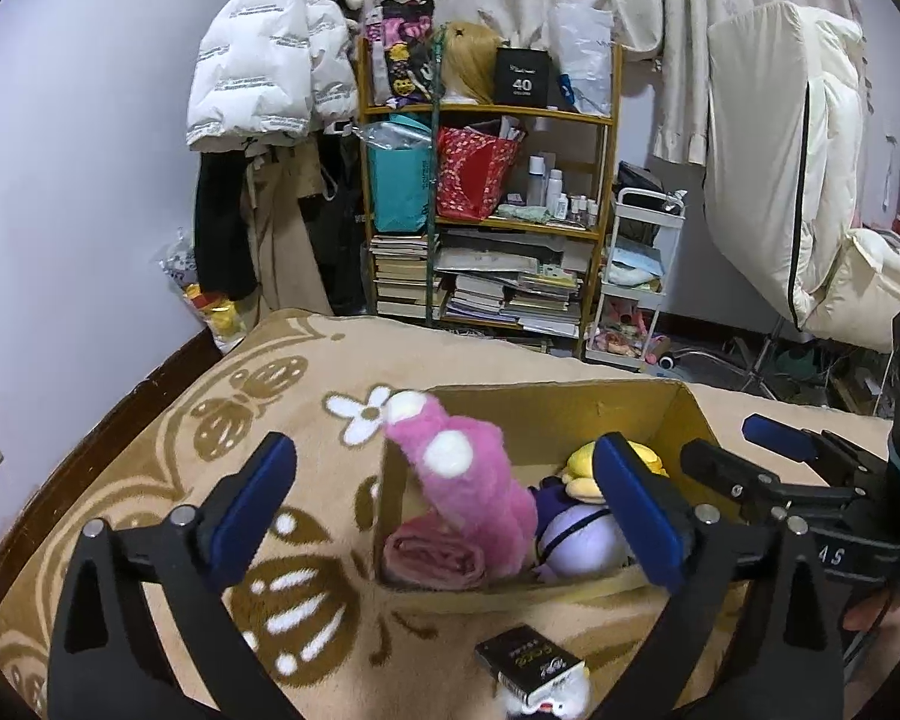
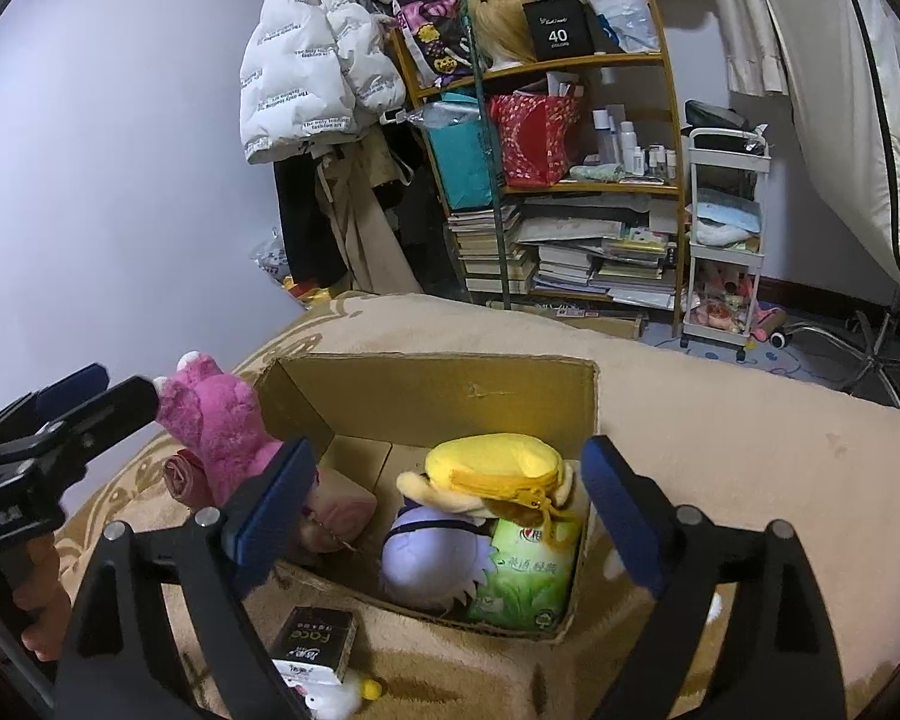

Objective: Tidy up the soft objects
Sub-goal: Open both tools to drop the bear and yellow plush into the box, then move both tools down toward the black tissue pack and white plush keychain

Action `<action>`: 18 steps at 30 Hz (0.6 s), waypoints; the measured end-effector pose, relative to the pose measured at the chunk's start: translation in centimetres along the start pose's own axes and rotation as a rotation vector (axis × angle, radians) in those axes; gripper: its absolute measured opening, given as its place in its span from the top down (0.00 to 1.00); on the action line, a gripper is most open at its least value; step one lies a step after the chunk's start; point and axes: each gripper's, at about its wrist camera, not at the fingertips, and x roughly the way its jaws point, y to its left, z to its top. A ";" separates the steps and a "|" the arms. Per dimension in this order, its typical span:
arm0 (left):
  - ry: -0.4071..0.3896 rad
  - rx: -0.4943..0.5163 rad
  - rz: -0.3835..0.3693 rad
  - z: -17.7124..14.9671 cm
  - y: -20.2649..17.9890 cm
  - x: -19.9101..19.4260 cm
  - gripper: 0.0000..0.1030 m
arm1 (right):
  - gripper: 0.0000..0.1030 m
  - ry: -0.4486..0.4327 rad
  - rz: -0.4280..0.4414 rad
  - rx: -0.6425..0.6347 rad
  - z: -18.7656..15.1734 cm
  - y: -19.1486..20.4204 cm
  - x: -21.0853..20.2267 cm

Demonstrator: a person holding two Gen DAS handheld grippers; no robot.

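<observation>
An open cardboard box (image 1: 570, 402) (image 2: 438, 384) sits on a tan patterned blanket. A pink plush bear (image 1: 462, 480) (image 2: 216, 426) leans in its left end over a rolled pink towel (image 1: 438, 561) (image 2: 180, 474). A purple plush (image 1: 582, 540) (image 2: 432, 552), a yellow plush pouch (image 1: 588, 462) (image 2: 492, 462) and a green tissue pack (image 2: 528, 576) lie inside too. My left gripper (image 1: 444, 516) is open and empty, hovering over the box's left end. My right gripper (image 2: 444, 516) is open and empty above the box's middle; it also shows in the left wrist view (image 1: 744, 450).
A black tissue box (image 1: 528, 660) (image 2: 318, 642) and a small white plush (image 2: 342, 696) lie on the blanket (image 1: 150, 510) in front of the box. Behind the bed stand a cluttered wooden shelf (image 1: 492, 204), a white cart (image 1: 636, 276) and hanging coats.
</observation>
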 end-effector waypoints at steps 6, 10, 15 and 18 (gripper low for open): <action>0.029 0.002 0.019 -0.6 0.7 -1.7 0.03 | 0.00 0.001 -0.014 -0.007 -0.4 0.2 -1.0; 0.075 0.018 0.035 -1.4 0.6 -2.3 0.03 | 0.00 0.015 -0.019 -0.010 -0.8 0.3 -1.9; 0.135 0.031 0.034 -2.1 0.2 -2.9 0.03 | 0.00 0.035 -0.015 -0.003 -1.6 0.5 -3.8; 0.142 0.036 0.040 -2.5 0.0 -3.5 0.03 | 0.00 0.057 -0.009 0.012 -2.3 0.6 -5.1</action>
